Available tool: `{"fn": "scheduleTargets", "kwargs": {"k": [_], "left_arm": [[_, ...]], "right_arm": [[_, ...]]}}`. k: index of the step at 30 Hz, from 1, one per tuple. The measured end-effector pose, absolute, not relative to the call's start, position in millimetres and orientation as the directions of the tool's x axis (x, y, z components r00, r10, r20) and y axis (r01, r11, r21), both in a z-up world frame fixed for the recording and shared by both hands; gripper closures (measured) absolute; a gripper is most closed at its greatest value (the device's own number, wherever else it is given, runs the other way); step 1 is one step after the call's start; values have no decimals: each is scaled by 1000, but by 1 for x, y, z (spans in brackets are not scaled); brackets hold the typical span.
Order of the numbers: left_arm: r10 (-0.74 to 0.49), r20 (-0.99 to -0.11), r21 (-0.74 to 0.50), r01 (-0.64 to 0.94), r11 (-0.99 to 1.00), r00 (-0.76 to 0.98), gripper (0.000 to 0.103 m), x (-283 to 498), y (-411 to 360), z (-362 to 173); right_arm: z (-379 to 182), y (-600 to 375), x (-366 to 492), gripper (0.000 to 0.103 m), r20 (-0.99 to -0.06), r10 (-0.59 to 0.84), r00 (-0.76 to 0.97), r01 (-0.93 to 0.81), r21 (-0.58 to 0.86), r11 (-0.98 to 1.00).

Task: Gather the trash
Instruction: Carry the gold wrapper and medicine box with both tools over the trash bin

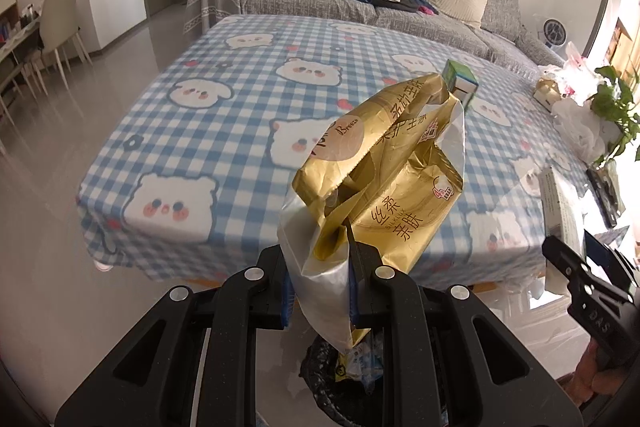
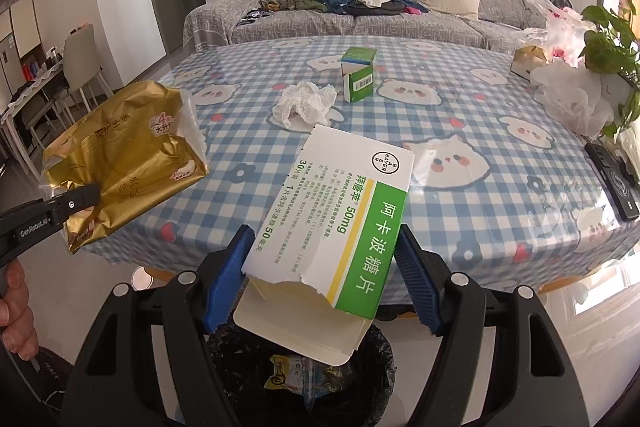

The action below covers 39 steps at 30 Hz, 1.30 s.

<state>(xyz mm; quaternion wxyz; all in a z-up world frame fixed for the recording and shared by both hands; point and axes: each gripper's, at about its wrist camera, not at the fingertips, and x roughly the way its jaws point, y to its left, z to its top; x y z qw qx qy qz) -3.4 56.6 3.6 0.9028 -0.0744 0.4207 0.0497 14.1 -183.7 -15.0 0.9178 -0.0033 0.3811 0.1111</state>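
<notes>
My left gripper [image 1: 320, 279] is shut on a gold tissue wrapper [image 1: 384, 171], held up in front of the table; the wrapper also shows in the right wrist view [image 2: 124, 163]. My right gripper [image 2: 324, 263] has its blue pads [image 2: 226, 279] wide around a torn white-and-green medicine box [image 2: 336, 223]; there is a gap between the right pad and the box. Both are above a black-lined trash bin [image 2: 300, 379] holding wrappers, also seen in the left wrist view [image 1: 340, 379]. A crumpled white tissue [image 2: 304, 103] and a small green box [image 2: 358, 75] lie on the table.
The table has a blue checked cloth [image 2: 480, 131] with bear prints. At its right side are plastic bags [image 2: 568, 99], a potted plant [image 2: 612, 43] and a black remote [image 2: 616, 183]. A grey sofa [image 2: 360, 15] with clothes stands behind. Dining chairs [image 1: 60, 19] are at the left.
</notes>
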Motion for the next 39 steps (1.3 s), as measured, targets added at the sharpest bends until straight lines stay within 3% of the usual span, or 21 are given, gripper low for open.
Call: {"fn": "scheduleTargets", "kwargs": {"k": [24,39], "left_arm": [[11,-796,-102,-152,983,605,85,-98,58,-46],[17,-851,-97,-190,977,526,85,-111,70,-95]], "right_arm": [[-44,-186,-42,35,-727,194,659,-200,80,976],[-101,-163,-46,35,-774,194,602,-226,68,972]]}}
